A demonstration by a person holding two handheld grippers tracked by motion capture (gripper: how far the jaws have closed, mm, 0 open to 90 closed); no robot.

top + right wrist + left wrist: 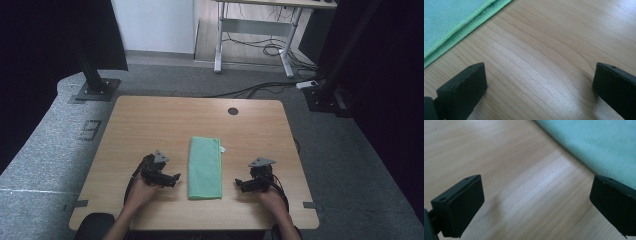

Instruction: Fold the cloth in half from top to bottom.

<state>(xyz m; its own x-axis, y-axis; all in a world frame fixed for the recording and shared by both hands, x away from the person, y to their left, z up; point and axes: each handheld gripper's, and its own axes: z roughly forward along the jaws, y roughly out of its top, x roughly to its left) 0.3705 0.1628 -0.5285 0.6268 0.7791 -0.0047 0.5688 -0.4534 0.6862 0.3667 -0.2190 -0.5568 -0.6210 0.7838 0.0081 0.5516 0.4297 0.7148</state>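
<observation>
We hold the left gripper [176,178] and the right gripper [239,184] with jaws spread wide and empty, just beside the long edges of the folded green cloth [205,167] lying flat between them on the wooden table [150,120].

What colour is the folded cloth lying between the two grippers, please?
The folded cloth is light green, clearest in the high view.

High view: looks forward and down from above the person's side onto the whole wooden table [150,125].
Left gripper view: close and low over the tabletop, facing the green cloth [594,142].
Right gripper view: equally close, cloth edge upper left.
Shared: cloth, tabletop.
</observation>
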